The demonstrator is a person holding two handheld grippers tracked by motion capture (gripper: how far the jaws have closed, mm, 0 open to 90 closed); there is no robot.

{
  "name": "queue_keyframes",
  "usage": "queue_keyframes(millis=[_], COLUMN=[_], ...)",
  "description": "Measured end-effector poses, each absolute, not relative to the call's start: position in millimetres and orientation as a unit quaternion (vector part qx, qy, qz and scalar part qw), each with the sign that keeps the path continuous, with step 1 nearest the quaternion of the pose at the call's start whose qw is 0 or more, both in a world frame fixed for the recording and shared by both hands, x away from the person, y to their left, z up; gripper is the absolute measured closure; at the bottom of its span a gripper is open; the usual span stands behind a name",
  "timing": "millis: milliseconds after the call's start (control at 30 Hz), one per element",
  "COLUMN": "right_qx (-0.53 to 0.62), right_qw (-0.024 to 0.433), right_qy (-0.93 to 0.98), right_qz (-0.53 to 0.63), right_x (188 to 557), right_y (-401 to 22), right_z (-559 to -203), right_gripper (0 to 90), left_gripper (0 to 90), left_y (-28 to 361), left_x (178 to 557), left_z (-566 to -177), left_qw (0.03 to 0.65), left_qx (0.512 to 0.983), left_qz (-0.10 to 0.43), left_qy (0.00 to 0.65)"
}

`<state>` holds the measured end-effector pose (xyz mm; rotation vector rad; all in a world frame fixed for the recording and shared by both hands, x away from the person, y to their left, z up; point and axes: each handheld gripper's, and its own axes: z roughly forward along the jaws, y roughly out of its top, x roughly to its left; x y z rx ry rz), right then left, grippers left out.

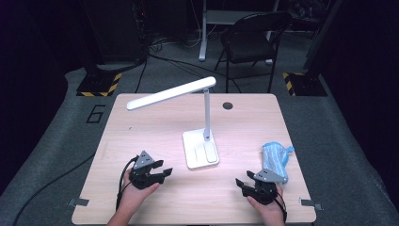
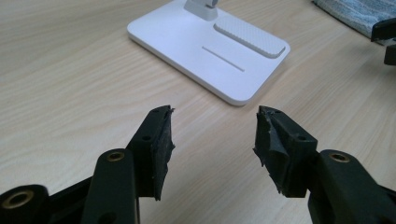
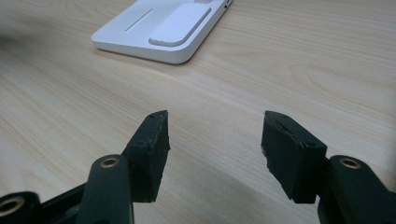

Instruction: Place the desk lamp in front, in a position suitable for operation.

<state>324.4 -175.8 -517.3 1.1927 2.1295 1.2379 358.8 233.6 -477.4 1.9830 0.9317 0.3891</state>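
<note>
Both of your hands rest low at the near edge of the table, your left gripper (image 1: 159, 173) to the near left of the desk lamp (image 1: 201, 149) and aimed at its base, your right gripper (image 1: 248, 181) to its near right and angled toward it. Each gripper's jaws stand apart with only bare wood between them, holding nothing. Your lamp stands mid-table, its long white head slanting left from the upright post, and the blue cloth (image 1: 275, 158) lies right of its base, just beyond your right gripper.
</note>
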Motion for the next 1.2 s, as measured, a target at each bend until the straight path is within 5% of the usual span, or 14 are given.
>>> queue_keyframes(millis=[1200], right_qx=[0.421], right_qw=[0.194], right_qy=[0.766], right_qz=[0.446], right_x=[327.2], right_y=[-175.0], right_z=[-515.7], right_gripper=[43.3], left_gripper=[45.2], left_y=[152.1], left_x=[428.1], left_z=[-443.5], left_qw=[0.476], left_qx=[0.79], left_qz=[0.153], left_qy=[0.355])
